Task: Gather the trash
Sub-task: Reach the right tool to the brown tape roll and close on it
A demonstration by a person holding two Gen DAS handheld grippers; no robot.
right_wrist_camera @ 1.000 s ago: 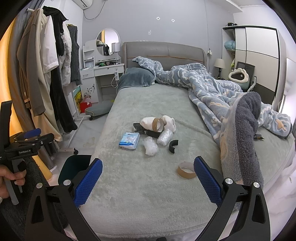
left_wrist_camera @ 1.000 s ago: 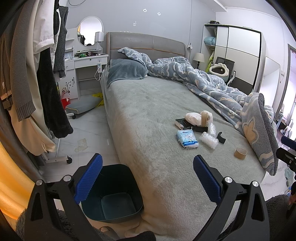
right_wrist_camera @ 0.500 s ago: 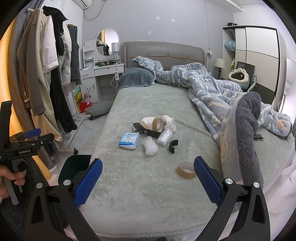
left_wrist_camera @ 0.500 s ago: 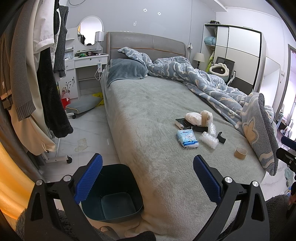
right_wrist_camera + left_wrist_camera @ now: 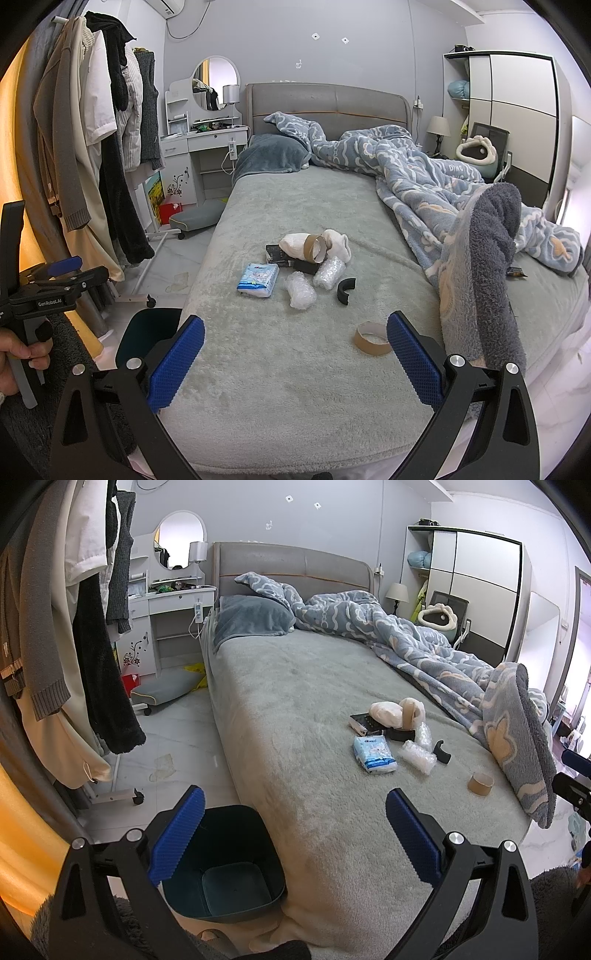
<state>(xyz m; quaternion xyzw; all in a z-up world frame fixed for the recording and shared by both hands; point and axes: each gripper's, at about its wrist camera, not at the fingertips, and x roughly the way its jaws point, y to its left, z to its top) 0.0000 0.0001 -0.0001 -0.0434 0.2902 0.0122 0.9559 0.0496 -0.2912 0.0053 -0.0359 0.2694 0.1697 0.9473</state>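
Trash lies in a cluster on the grey bed [image 5: 288,354]: a blue tissue pack [image 5: 258,279] [image 5: 374,754], two bubble-wrap wads [image 5: 301,290] [image 5: 417,756], a black curved piece [image 5: 345,288], a cardboard tape ring [image 5: 372,338] [image 5: 480,783], a cardboard tube [image 5: 315,248] and white socks [image 5: 338,242]. A dark teal bin [image 5: 221,867] stands on the floor by the bed's near corner. My left gripper [image 5: 294,836] is open and empty, above the bin and bed edge. My right gripper [image 5: 294,360] is open and empty, near the tape ring.
A blue patterned duvet [image 5: 424,177] is heaped along the bed's right side. A clothes rack with coats [image 5: 103,158] stands at the left. A white dressing table [image 5: 199,155] and a low wheeled cushion [image 5: 195,220] are beyond it. A wardrobe [image 5: 517,110] is at the right.
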